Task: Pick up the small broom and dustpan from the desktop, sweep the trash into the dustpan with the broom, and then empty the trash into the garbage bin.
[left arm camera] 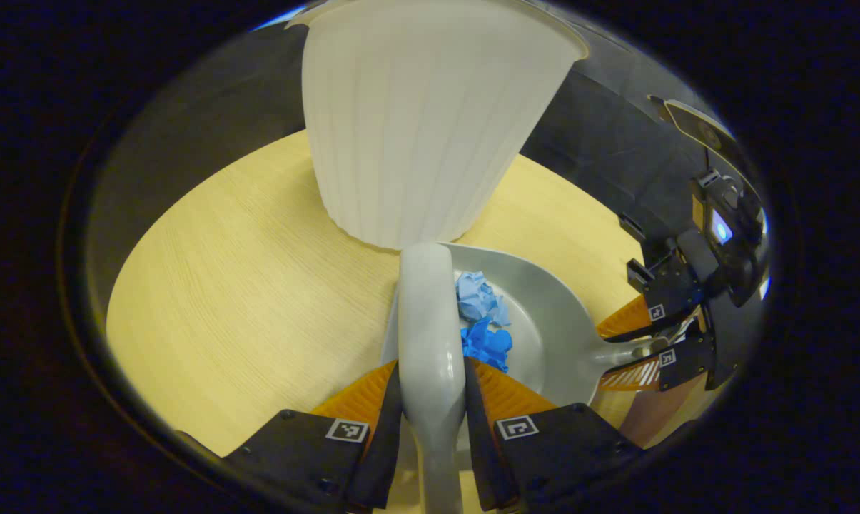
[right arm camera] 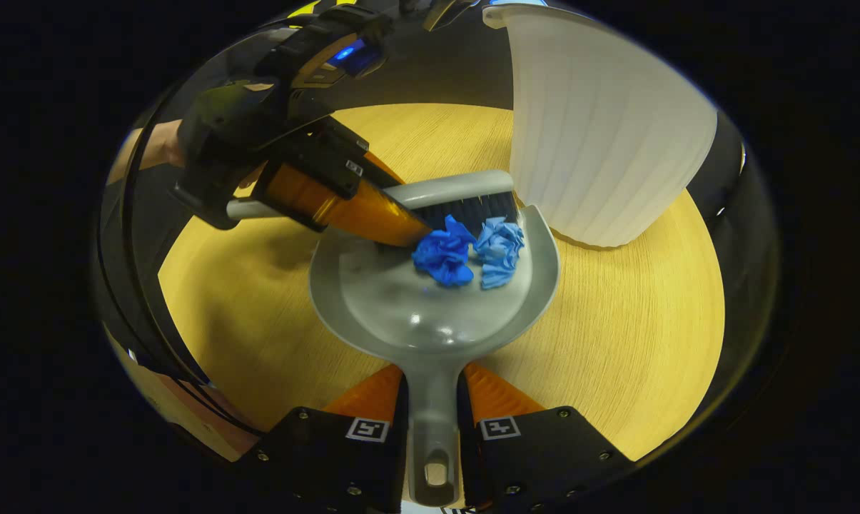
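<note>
Left tool [left arm camera: 433,389] clamping broom [right arm camera: 452,196], right tool [right arm camera: 433,400] clamping dustpan [right arm camera: 408,314], bin [right arm camera: 601,135] beside

The left gripper view looked close along the broom [left arm camera: 430,335] toward the bin [left arm camera: 422,121]. The right gripper view looked along the dustpan [right arm camera: 430,300] from the side. Both shared the dustpan, bin and tabletop [left arm camera: 244,285].
</note>
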Available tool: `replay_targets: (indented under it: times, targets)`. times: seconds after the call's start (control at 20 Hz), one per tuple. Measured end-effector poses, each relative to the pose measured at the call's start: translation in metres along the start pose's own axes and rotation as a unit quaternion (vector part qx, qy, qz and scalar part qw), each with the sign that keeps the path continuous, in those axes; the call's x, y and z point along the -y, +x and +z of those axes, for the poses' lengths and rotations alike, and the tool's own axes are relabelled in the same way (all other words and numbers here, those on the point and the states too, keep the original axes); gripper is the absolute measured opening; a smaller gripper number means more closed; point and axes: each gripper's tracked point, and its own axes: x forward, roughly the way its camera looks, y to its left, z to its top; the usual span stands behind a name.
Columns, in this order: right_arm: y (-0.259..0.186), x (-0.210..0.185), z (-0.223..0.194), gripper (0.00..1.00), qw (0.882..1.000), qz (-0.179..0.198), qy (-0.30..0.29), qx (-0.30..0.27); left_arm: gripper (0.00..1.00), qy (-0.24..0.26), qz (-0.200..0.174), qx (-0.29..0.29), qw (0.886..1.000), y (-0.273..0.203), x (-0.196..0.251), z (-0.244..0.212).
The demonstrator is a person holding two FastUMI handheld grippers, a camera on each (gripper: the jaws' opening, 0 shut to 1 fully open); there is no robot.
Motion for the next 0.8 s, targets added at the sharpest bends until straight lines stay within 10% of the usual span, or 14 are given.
replay_targets:
  times: [0.8]
  targets:
    - [0.005, 0.0, 0.0, 0.24, 0.999, -0.044, 0.004, 0.016, 0.51, -0.066, 0.093, 0.063, 0.991, -0.034, -0.046, -0.003]
